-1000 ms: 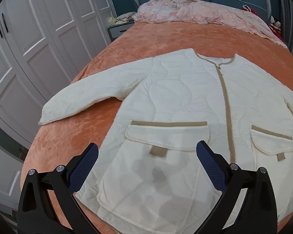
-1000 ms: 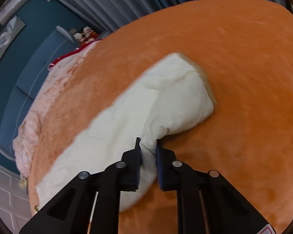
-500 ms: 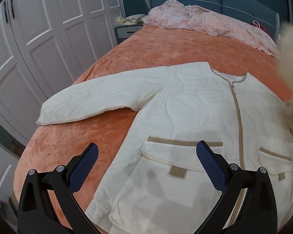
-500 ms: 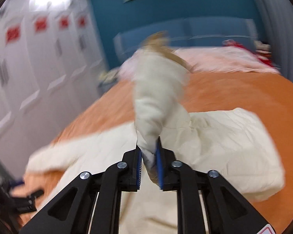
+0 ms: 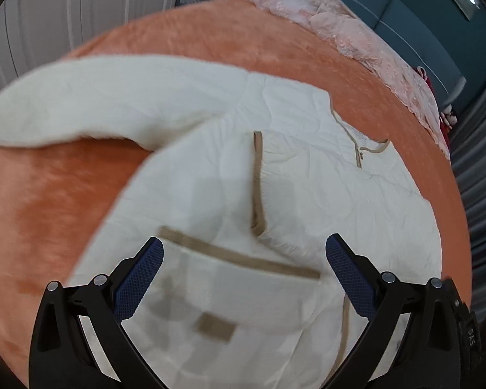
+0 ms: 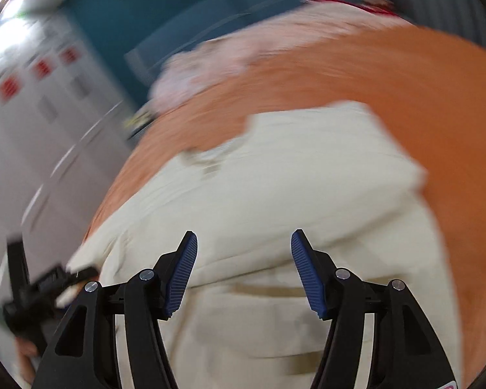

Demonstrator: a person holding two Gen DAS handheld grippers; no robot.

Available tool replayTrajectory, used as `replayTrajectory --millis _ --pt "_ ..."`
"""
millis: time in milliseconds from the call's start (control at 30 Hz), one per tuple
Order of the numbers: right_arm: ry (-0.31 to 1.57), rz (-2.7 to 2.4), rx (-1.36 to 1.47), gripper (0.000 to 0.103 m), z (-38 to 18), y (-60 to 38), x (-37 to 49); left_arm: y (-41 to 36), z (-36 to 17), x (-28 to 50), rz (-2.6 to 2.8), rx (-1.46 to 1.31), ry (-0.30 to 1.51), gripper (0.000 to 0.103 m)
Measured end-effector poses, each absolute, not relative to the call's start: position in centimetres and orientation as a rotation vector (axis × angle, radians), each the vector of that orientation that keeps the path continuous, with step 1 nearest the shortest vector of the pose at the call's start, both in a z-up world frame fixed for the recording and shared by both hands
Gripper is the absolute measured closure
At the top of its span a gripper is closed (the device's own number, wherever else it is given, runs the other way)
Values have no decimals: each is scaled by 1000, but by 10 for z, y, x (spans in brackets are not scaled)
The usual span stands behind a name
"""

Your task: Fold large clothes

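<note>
Cream quilted jacket on orange bed; left jaws apart, right jaws opening, empty.

the jacket covers most of the near half of the bed, its sleeve reaching toward the bed's left edge. bare orange cover lies open between that sleeve and the near left edge, and in a broad band beyond the collar. a pink blanket heaps along the head edge. white wardrobe doors stand close past the left edge. both the left gripper and right gripper hang above the jacket with nothing between their jaws, the right opening.
</note>
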State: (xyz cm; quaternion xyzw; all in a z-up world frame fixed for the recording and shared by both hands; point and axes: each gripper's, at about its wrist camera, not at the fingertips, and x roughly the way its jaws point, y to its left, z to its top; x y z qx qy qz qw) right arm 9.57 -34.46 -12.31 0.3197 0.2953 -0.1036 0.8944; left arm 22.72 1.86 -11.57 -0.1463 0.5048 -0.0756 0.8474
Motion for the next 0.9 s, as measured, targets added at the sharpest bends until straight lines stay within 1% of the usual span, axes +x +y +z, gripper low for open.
replayTrajectory --millis 100,167,200,267,333,367,400,433,467,500,600,667,733,800,833,900 --pt "596 -302 800 43 -139 -393 83 9 -135 239 -174 -373 1114 6" --pt "598 -340 873 43 -153 -414 80 6 -144 244 -174 -422 1137 17" --pt "601 -347 894 43 -159 -420 82 3 -146 245 -179 -433 1141 28" --pt "610 -362 930 43 -168 -429 89 -4 -146 249 -200 -414 1149 62" --pt "613 -370 962 50 -175 -433 95 -7 -142 252 -192 -389 1139 80" --pt "608 -375 954 62 -175 -435 100 -7 -136 254 -188 -379 1112 92" --pt "614 -384 930 77 -171 -434 107 -7 -131 255 -194 -374 1096 95" --pt "618 -387 909 84 -168 -432 109 -7 -123 258 -201 -366 1073 95" --pt "610 -384 863 89 -158 -429 116 -6 -112 259 -208 -361 1036 95" --pt "583 -376 828 90 -146 -425 119 -6 -102 261 -211 -351 1004 96" --pt "452 -333 667 91 -96 -402 116 0 -66 260 -197 -310 861 96" --pt "423 -326 576 91 -89 -391 117 6 -59 258 -174 -276 810 96" --pt "539 -356 505 92 -111 -387 133 3 -80 264 -151 -214 855 95" --pt "709 -399 490 92 -156 -390 151 -5 -123 271 -123 -144 959 96" --pt "739 -403 491 92 -167 -391 153 -9 -143 272 -107 -105 997 95" --pt "731 -401 508 90 -170 -393 148 -14 -159 268 -98 -55 984 95"
